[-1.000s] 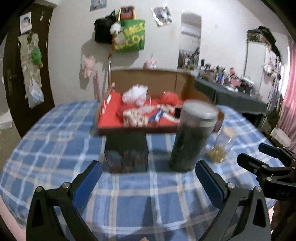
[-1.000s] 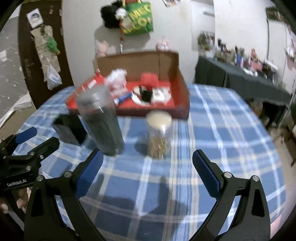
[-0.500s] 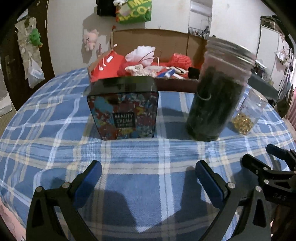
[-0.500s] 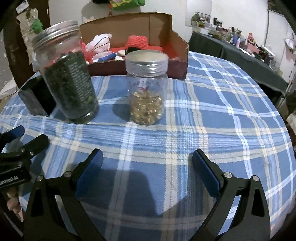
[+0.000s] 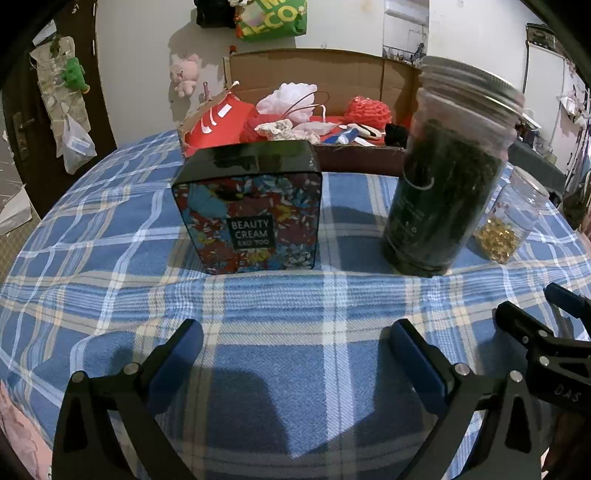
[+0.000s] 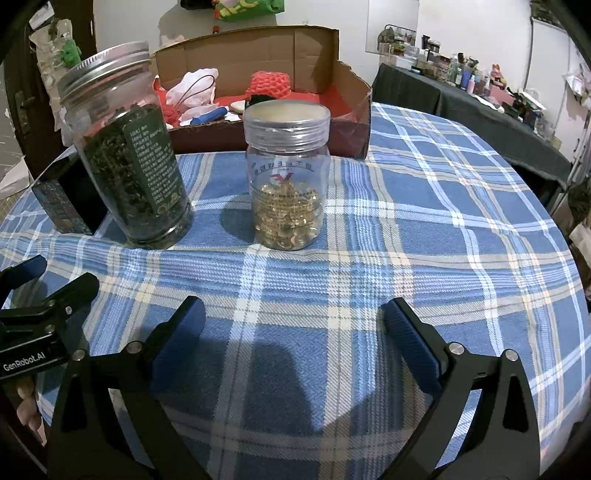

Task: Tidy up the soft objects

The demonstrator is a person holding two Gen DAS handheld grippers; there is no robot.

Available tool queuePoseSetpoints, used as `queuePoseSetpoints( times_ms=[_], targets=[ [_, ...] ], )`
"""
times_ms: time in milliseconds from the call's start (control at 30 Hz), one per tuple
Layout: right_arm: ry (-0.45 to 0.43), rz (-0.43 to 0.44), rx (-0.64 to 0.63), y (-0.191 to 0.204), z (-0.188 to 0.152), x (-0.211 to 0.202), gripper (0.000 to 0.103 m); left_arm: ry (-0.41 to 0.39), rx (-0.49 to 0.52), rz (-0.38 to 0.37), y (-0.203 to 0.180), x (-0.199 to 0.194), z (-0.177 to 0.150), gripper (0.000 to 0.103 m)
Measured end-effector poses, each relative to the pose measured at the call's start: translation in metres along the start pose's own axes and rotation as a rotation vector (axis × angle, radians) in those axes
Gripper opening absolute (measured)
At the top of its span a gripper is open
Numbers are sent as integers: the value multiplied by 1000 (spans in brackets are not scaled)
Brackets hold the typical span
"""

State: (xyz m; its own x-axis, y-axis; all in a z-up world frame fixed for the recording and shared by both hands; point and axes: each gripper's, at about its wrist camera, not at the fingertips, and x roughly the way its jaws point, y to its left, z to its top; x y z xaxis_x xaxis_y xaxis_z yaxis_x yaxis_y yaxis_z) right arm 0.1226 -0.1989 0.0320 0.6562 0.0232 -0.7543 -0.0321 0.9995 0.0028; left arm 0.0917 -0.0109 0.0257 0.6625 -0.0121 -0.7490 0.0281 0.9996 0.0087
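Note:
A cardboard box (image 5: 314, 66) (image 6: 351, 85) at the table's far side holds soft things: a white mesh puff (image 5: 288, 96) (image 6: 192, 86), a red knitted piece (image 5: 369, 109) (image 6: 269, 83) and several small items. My left gripper (image 5: 293, 345) hangs open low over the blue plaid cloth, in front of a floral "Beauty Cream" tin (image 5: 251, 218). My right gripper (image 6: 293, 321) is open too, in front of a small jar of golden capsules (image 6: 288, 177) (image 5: 509, 218). Nothing lies between either pair of fingers.
A tall jar of dark dried leaves (image 5: 447, 173) (image 6: 129, 155) stands between the tin and the small jar. The tin (image 6: 62, 199) is partly hidden behind it in the right wrist view. A dark cluttered side table (image 6: 472, 99) stands at the right. Bags hang on the far wall (image 5: 273, 18).
Both grippers have dropped lower and come closer to the table, so the tin and jars loom larger. Their fingers stay spread as before.

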Motion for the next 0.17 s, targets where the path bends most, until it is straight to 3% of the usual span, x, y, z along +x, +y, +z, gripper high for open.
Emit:
queuePoseSetpoints(
  times_ms=[167],
  targets=[
    [0,-1,0,0,0,0,100,1,3,-1,0,0,0,103]
  ],
)
